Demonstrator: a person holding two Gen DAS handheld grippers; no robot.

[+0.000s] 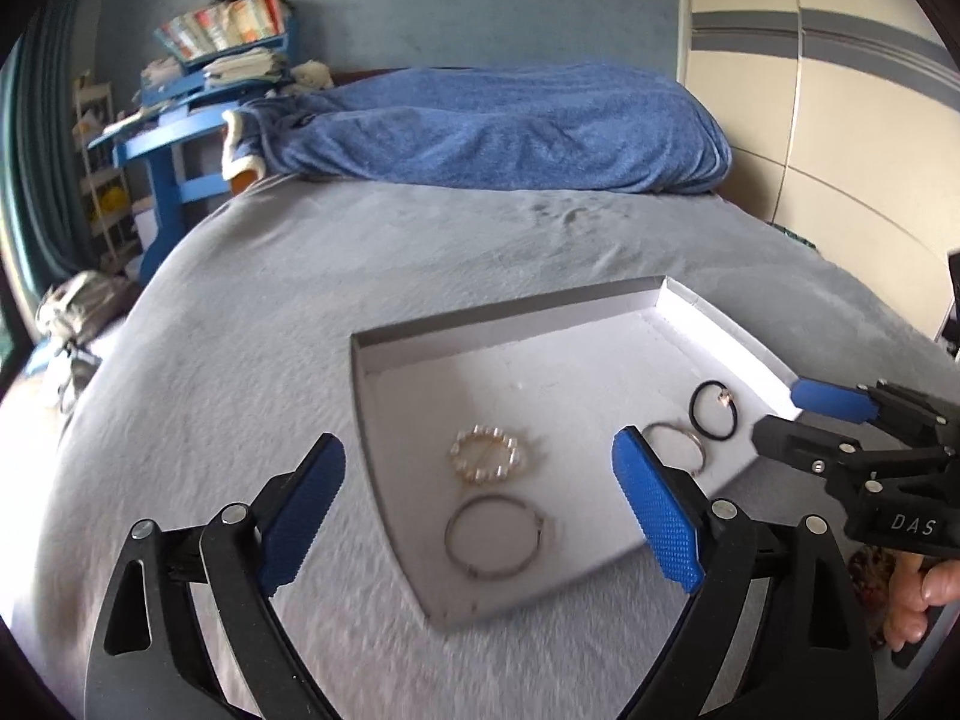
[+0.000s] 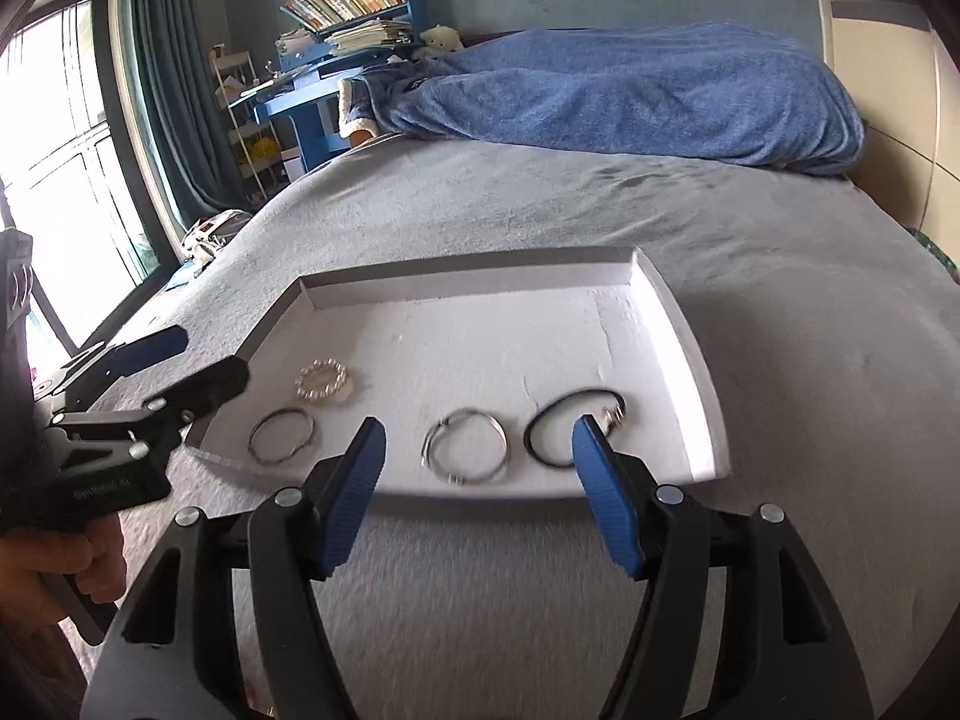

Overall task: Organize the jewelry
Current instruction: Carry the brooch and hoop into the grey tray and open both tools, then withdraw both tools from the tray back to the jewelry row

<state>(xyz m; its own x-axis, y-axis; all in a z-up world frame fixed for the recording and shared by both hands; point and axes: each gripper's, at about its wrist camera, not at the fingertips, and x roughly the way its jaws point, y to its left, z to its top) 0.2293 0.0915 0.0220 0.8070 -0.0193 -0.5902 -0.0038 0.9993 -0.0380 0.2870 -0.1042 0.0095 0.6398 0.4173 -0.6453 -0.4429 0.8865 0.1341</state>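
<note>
Grey bedding covers a big bed, and a blue blanket lies bunched up at its far end. Beside the bed stands a blue shelf stacked with books and papers.

On the bed sits a flat white tray with low walls. Its long side runs left to right in the right wrist view, and its open top faces up.

Four round pieces of jewelry lie flat in the tray, near its front edge. From left to right they are a thin metal bangle, a pearl bracelet a bit behind it, a silver bangle, and a black hair tie with a small charm. None of them touch each other.

The left gripper hangs over the front left corner of the tray. Its jaws are spread wide and hold nothing. The right gripper hangs over the front edge of the tray, close to the silver bangle. Its jaws are spread wide too, and they hold nothing.
</note>
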